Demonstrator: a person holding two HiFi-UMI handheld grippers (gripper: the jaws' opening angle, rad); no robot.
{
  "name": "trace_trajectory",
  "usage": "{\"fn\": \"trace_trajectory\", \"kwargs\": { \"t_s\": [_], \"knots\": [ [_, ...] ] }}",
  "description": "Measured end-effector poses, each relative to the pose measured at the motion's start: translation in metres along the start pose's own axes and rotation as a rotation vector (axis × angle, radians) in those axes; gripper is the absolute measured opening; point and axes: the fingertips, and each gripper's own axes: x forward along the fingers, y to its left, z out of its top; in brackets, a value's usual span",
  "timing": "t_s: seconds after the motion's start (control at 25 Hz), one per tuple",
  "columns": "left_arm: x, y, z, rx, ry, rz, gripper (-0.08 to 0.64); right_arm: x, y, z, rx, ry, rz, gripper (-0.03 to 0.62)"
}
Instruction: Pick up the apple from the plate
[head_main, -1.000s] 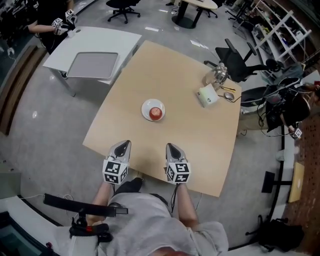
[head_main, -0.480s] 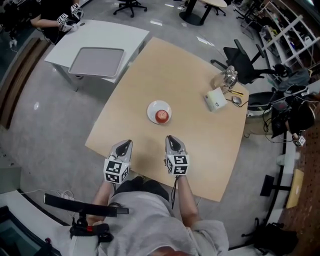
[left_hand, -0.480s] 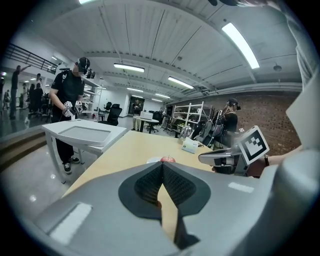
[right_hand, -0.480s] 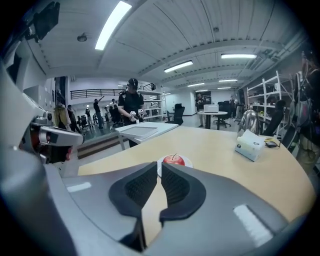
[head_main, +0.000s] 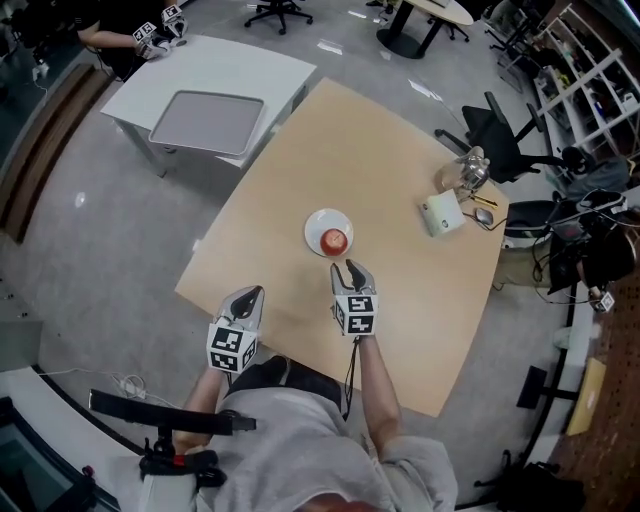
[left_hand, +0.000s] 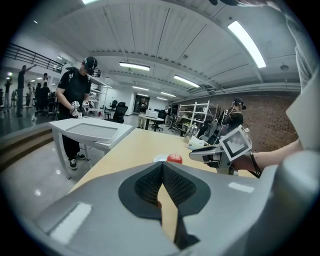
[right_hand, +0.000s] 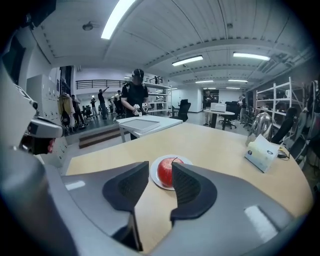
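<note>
The left gripper (head_main: 254, 293) hovers near the table (head_main: 420, 300) edge, jaws pressed together on nothing. The red apple (head_main: 334, 240) sits on the white plate (head_main: 316, 222) (mid-table). Near it, the right gripper (head_main: 352, 268) is opening, with the apple ahead of its jaws and nothing between them.

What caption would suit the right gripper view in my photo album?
Right claw, jaws opening with nothing between them, faces the red apple on its white plate.
</note>
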Motion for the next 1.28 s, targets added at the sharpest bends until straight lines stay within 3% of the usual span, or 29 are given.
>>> {"fn": "trace_trajectory", "kwargs": {
  "t_s": [0.72,1.28],
  "knots": [
    [-0.017,0.027,-0.006,-0.047,0.012,0.132,0.018,0.077,-0.02,-0.021,-0.009,0.12,0.03,0.334],
    [-0.025,0.04,-0.005,-0.064,0.017,0.188,0.018,0.102,-0.019,-0.028,-0.017,0.151,0.038,0.365]
  ]
}}
